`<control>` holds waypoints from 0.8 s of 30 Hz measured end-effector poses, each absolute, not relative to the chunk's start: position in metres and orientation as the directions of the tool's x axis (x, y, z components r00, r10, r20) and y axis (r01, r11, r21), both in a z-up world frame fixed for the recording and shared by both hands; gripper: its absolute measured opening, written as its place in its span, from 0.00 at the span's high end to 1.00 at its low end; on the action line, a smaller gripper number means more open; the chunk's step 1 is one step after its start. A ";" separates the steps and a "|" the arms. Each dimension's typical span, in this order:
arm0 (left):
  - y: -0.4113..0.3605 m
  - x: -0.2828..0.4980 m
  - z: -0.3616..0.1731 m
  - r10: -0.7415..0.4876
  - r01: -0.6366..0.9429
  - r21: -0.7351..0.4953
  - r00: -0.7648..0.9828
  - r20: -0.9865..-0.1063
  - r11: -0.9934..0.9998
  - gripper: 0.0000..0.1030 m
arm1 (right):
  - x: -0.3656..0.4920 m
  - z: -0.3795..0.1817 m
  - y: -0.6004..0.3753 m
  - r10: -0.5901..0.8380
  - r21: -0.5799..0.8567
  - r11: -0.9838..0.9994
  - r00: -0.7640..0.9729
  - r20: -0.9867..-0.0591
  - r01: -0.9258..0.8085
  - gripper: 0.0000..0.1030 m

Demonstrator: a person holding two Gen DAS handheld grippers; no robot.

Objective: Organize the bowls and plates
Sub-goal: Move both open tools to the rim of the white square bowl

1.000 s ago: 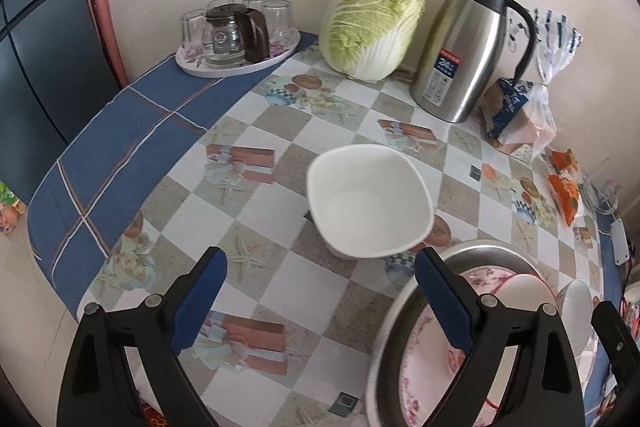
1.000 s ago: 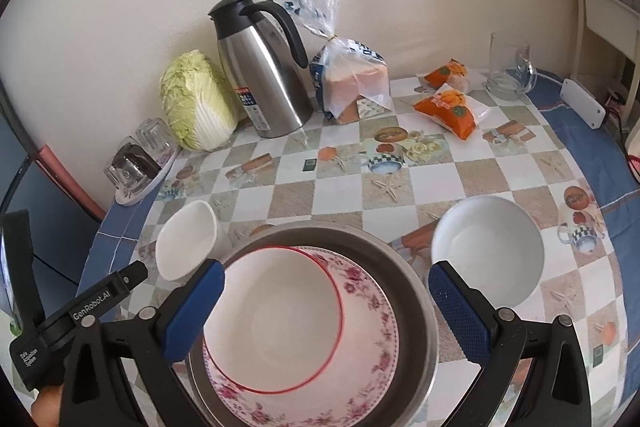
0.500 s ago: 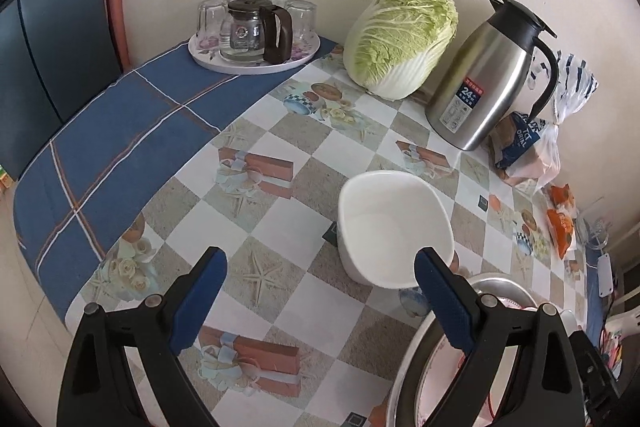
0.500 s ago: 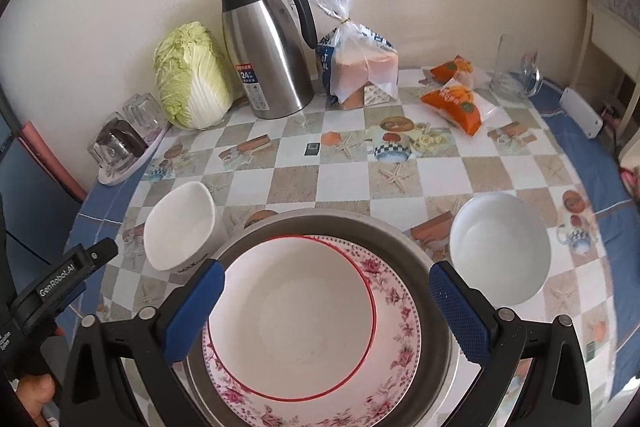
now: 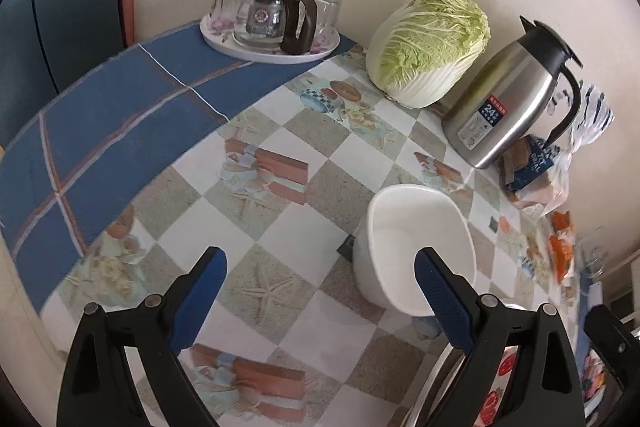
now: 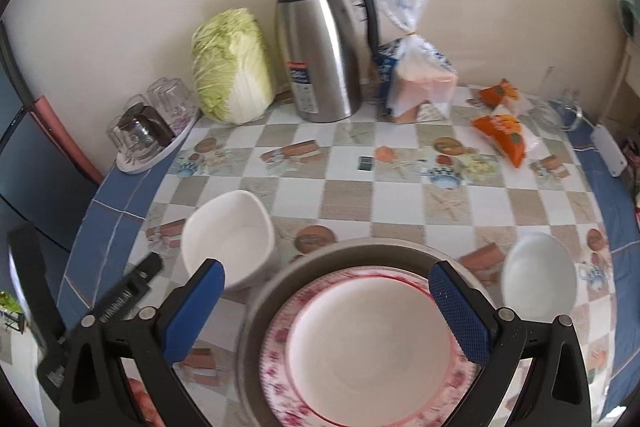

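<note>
Risk, square bowl: the left gripper had only its right finger in front of the white square bowl, which sat off to that side rather than between the fingers. A closing move from there would likely have clipped the rim and pushed or tipped the bowl instead of seizing it.
Risk, metal basin: the basin stood just beside the square bowl, so a shoved bowl could have knocked against its wall.
Risk, stacked dishes: a red-rimmed white dish lay on a flowered plate inside the basin. A glazed rim gripped at one edge could have slipped from the pads, by this judgement.
Risk, round bowl: a second white bowl stood apart on the right of the basin, near the table's blue border; a careless sweep could have sent it toward the edge.
Left gripper pose: it was held above the checked tablecloth, tilted down, fingers spread wide and holding nothing.
Right gripper pose: the right gripper hung over the basin, looking down at the stacked dishes, fingers wide apart and empty, one on either side of the white dish in view.
Blur: the right view was smeared, so contact with the basin could not be told.
</note>
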State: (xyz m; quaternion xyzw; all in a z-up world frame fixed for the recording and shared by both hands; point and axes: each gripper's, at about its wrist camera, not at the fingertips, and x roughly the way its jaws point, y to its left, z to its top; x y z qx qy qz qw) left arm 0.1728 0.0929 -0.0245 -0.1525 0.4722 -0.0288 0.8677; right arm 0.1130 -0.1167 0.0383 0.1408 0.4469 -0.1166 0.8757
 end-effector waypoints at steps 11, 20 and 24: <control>0.102 0.196 -0.053 -0.270 -0.158 -0.385 0.479 -0.835 0.909 0.08 | 0.165 0.015 -0.097 -0.048 0.102 0.959 0.502 -0.864 0.266 0.00; 0.103 0.208 -0.067 -0.324 -0.186 -0.433 0.427 -0.844 0.882 0.08 | 0.190 -0.004 -0.094 -0.102 0.032 0.957 0.435 -0.895 0.289 0.03; 0.108 0.213 -0.075 -0.362 -0.219 -0.469 0.396 -0.844 0.855 0.08 | 0.198 -0.013 -0.093 -0.107 0.020 0.955 0.407 -0.907 0.295 0.18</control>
